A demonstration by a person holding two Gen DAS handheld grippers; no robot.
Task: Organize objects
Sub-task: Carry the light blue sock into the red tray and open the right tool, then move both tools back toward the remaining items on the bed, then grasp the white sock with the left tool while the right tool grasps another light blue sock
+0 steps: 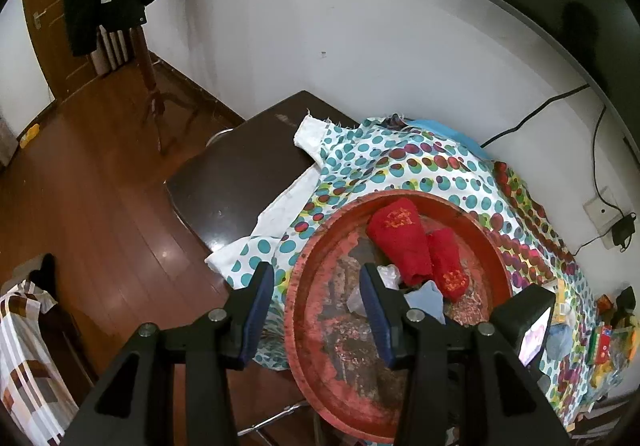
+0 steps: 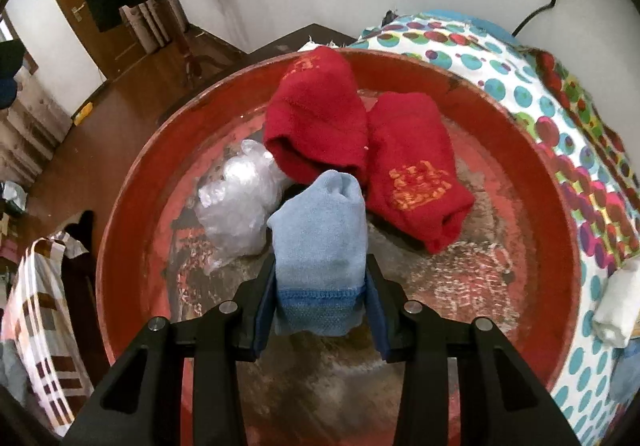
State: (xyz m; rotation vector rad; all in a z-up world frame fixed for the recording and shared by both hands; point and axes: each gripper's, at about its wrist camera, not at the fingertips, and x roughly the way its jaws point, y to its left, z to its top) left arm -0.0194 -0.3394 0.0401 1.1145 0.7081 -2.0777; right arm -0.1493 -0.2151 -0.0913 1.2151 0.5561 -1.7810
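Observation:
A round red tray (image 2: 132,206) with worn paint lies on a polka-dot cloth. In it are two rolled red towels (image 2: 320,118) (image 2: 416,170) with gold embroidery and a crumpled clear plastic bag (image 2: 240,198). My right gripper (image 2: 320,264) is shut on a rolled light-blue cloth (image 2: 320,238), holding it just above the tray floor in front of the red towels. My left gripper (image 1: 316,272) stands open over the tray's left rim (image 1: 296,286), its pads clear of the rim. The blue cloth (image 1: 424,302) also shows in the left wrist view, beside the red towels (image 1: 400,242).
The polka-dot cloth (image 1: 400,166) covers a dark table (image 1: 240,174) against a white wall. A white folded cloth (image 2: 616,306) lies right of the tray, and small colourful items (image 1: 604,342) lie further right. Left are a wooden floor, a coat stand (image 1: 148,86) and a chair with patterned fabric (image 1: 24,366).

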